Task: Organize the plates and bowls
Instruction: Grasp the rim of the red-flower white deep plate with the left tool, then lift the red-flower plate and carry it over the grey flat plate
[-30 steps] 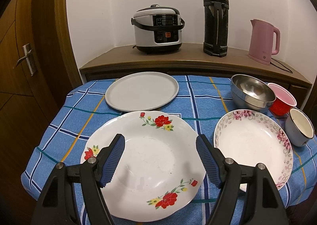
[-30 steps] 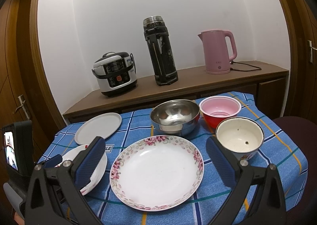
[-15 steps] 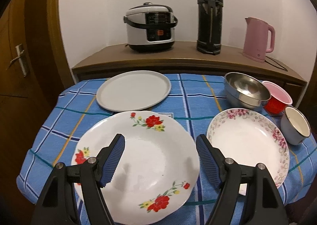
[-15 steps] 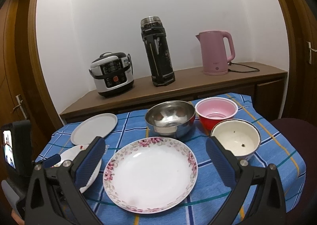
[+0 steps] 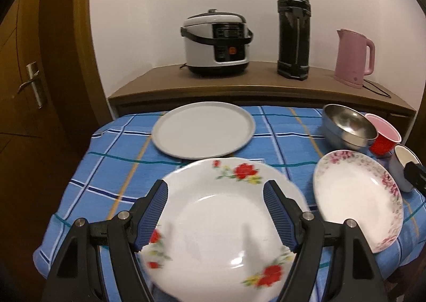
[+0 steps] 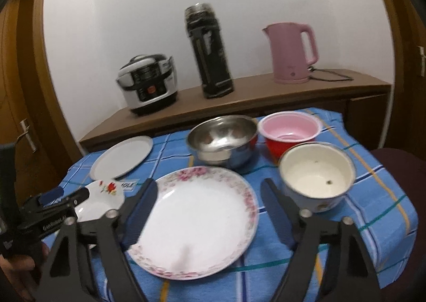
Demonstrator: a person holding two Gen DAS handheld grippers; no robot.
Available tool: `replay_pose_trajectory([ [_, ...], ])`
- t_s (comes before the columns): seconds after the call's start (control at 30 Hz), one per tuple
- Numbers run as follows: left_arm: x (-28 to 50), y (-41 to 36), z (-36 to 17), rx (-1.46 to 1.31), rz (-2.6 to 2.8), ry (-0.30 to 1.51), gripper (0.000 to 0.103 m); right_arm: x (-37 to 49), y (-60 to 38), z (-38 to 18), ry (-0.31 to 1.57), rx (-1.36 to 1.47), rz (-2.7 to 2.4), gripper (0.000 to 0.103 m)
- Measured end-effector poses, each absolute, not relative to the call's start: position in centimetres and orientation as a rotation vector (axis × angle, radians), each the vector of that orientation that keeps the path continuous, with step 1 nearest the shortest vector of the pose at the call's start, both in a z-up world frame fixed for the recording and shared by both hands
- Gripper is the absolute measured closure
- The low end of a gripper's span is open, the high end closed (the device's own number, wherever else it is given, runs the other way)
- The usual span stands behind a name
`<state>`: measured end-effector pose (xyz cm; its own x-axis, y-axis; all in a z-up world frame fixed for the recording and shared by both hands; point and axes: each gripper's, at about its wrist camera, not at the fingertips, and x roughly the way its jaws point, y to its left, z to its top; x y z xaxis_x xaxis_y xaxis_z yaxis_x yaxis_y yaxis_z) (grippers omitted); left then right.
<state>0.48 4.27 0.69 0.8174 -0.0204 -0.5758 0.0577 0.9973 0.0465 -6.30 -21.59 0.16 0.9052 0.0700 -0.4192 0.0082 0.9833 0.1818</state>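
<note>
A white plate with red flowers [image 5: 223, 224] lies at the table's near left; my left gripper [image 5: 216, 195] is open above it. A pink-rimmed plate [image 6: 199, 219] lies beside it; my right gripper [image 6: 209, 195] is open over it. That plate also shows in the left wrist view [image 5: 356, 201]. A plain grey plate [image 5: 203, 129] sits at the back left. A steel bowl [image 6: 223, 139], a red bowl with pink inside [image 6: 290, 131] and a cream enamel bowl [image 6: 318, 171] stand at the right. The left gripper [image 6: 50, 209] shows over the red-flower plate [image 6: 102, 201].
The table has a blue checked cloth [image 5: 111, 169]. Behind it a wooden sideboard [image 5: 255, 89] carries a rice cooker [image 5: 217, 44], a black thermos [image 5: 293, 33] and a pink kettle [image 5: 352, 57]. A wooden door [image 5: 29, 83] is at the left.
Both grippers have moved forward and lower toward the plates, which now look larger. Both stay open. No dish has moved.
</note>
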Motion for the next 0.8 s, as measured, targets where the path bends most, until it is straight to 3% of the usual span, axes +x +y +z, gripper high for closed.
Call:
replay_pose_trajectory([
  [0.23, 0.7, 10.4, 0.4, -0.038, 0.037, 0.655, 0.027, -2.8, -17.2, 0.0, 0.554, 0.186, 0.33, 0.054],
  [0.5, 1.2, 13.7, -1.0, -0.163, -0.008, 0.733, 0.027, 3.1, -11.2, -2.0, 0.725, 0.13, 0.496, 0.054],
  [0.57, 1.4, 14.1, -1.5, -0.172, -0.017, 0.751, 0.027, 4.4, -10.7, -2.9, 0.783, 0.131, 0.509, 0.067],
  [0.8, 2.3, 14.2, -3.0, -0.211, -0.068, 0.796, 0.027, 6.3, -9.9, -3.0, 0.819, 0.082, 0.504, 0.068],
])
